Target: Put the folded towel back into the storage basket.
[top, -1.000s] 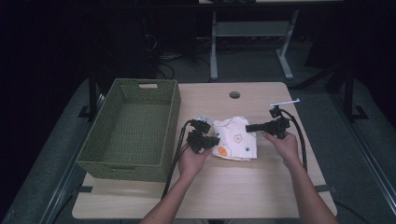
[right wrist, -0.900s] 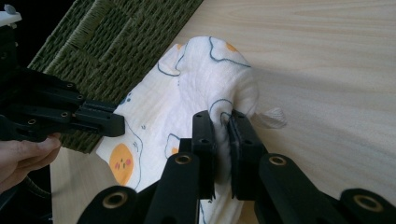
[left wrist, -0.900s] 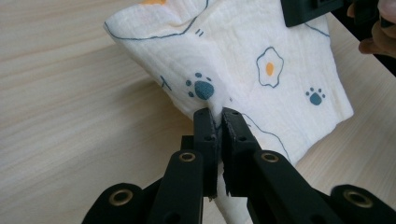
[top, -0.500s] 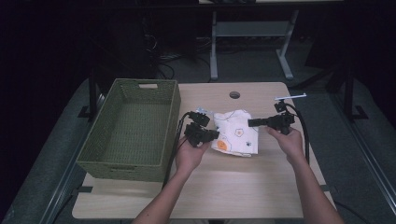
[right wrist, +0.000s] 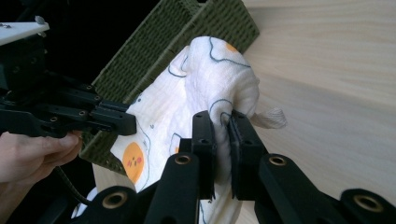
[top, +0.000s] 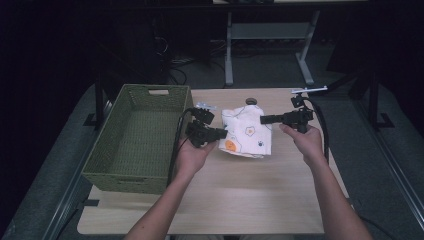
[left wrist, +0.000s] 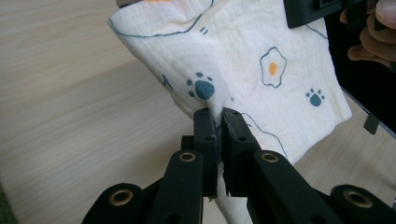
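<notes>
A white cloth (top: pixel 246 131) printed with fried eggs and blue paw prints hangs between both grippers above the wooden table (top: pixel 240 195). My left gripper (top: pixel 223 134) is shut on the cloth's left edge; in the left gripper view its jaws pinch a fold of the cloth (left wrist: pixel 261 60). My right gripper (top: pixel 264 119) is shut on the cloth's right edge; in the right gripper view the cloth (right wrist: pixel 205 79) bunches between its jaws. The lower part of the cloth droops toward the table. The other hand's gripper (right wrist: pixel 70 114) shows at the left of the right gripper view.
A green woven basket (top: pixel 111 145) stands empty on the left of the table, and its wall (right wrist: pixel 187 32) lies right behind the cloth. A round hole (top: pixel 251 101) sits in the tabletop near the far edge. Desk legs and cables stand beyond the table.
Both grippers have risen and lifted the cloth off the table. The cloth has unfolded and now hangs stretched between them.
</notes>
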`<act>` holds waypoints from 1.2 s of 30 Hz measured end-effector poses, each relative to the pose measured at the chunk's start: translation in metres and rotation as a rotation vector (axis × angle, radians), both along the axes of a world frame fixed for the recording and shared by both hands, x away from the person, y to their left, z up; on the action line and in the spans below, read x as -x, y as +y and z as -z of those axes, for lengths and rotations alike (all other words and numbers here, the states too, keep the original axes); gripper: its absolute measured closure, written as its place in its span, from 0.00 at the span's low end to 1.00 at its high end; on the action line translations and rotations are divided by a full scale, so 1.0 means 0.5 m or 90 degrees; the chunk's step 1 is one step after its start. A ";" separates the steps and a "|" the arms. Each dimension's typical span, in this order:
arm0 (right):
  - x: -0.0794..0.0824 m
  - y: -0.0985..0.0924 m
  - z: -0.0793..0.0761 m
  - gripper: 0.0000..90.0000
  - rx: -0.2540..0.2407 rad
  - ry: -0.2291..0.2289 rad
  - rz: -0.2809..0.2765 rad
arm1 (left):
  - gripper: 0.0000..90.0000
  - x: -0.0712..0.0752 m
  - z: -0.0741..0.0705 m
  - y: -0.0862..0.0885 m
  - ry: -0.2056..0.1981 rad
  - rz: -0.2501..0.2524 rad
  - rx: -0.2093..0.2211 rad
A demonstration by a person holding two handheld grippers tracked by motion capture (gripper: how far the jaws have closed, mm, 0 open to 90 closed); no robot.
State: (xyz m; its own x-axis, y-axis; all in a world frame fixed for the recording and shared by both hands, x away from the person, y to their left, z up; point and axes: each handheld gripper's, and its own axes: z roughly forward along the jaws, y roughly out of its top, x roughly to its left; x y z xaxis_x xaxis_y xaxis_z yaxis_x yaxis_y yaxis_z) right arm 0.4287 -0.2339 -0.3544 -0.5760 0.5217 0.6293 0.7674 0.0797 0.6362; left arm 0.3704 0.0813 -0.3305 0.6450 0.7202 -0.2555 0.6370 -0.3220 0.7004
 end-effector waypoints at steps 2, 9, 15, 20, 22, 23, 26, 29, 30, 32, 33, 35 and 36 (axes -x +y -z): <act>-0.002 0.005 -0.009 0.91 -0.005 -0.003 -0.002 | 0.96 -0.002 -0.008 0.007 0.002 0.001 0.006; -0.009 0.026 -0.034 0.91 -0.003 -0.012 -0.008 | 0.96 -0.007 -0.034 0.037 -0.002 -0.001 0.025; -0.019 0.059 -0.056 0.91 0.003 -0.016 -0.015 | 0.96 -0.008 -0.054 0.078 -0.005 -0.003 0.048; -0.027 0.085 -0.069 0.91 0.006 -0.020 -0.024 | 0.96 -0.011 -0.063 0.106 -0.002 -0.003 0.061; -0.030 0.094 -0.071 0.91 0.009 -0.021 -0.027 | 0.96 -0.012 -0.067 0.117 0.001 -0.002 0.066; -0.033 0.105 -0.075 0.91 0.012 -0.021 -0.030 | 0.96 -0.012 -0.070 0.127 0.002 -0.003 0.072; -0.038 0.120 -0.079 0.91 0.008 -0.022 -0.033 | 0.96 -0.012 -0.073 0.139 0.003 -0.005 0.075; -0.040 0.128 -0.081 0.91 0.013 -0.019 -0.036 | 0.96 -0.013 -0.077 0.154 0.002 -0.005 0.075; -0.041 0.137 -0.084 0.91 0.011 -0.020 -0.038 | 0.96 -0.012 -0.078 0.157 0.001 -0.006 0.075; -0.043 0.147 -0.089 0.91 0.014 -0.020 -0.041 | 0.96 -0.012 -0.085 0.171 -0.002 -0.007 0.077; -0.044 0.152 -0.092 0.91 0.016 -0.021 -0.042 | 0.96 -0.012 -0.085 0.171 -0.002 -0.007 0.077; -0.045 0.157 -0.094 0.91 0.017 -0.022 -0.044 | 0.96 -0.011 -0.090 0.179 -0.005 -0.010 0.080; -0.045 0.160 -0.096 0.91 0.014 -0.024 -0.044 | 0.96 -0.011 -0.093 0.186 -0.005 -0.009 0.080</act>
